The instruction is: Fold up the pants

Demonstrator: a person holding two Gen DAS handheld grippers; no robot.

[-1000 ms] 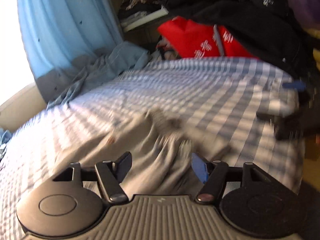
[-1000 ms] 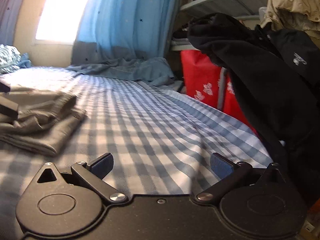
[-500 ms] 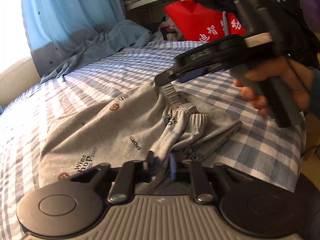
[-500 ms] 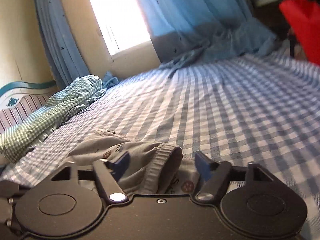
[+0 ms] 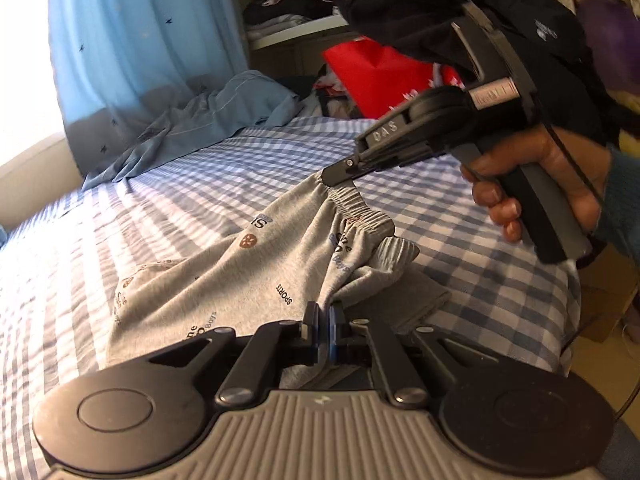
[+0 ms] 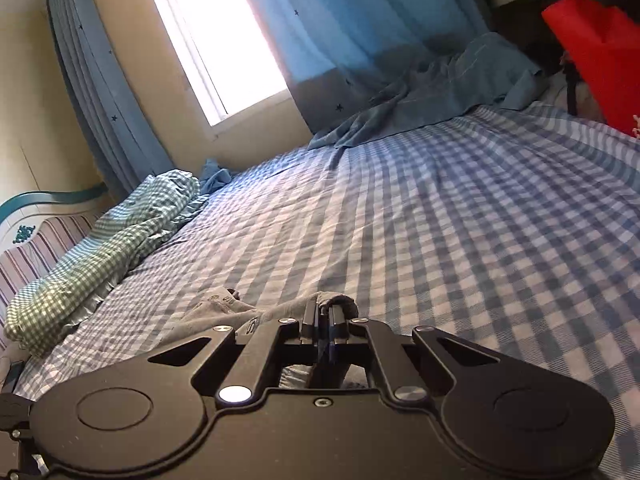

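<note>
On the checked bed sheet (image 5: pixel 460 216) the grey pants (image 5: pixel 224 280) are lying rumpled; both grippers — left gripper (image 5: pixel 324 320), right gripper (image 6: pixel 324 316) — wide apart a second ago, are now pinching the fabric, the right having just clamped the waistband.

Pants (image 5: pixel 224 280) on bed (image 5: pixel 120 216)

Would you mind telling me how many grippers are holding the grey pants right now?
2. The left gripper pinches the near edge of the grey pants; the right gripper clamps the elastic waistband farther back.
</note>
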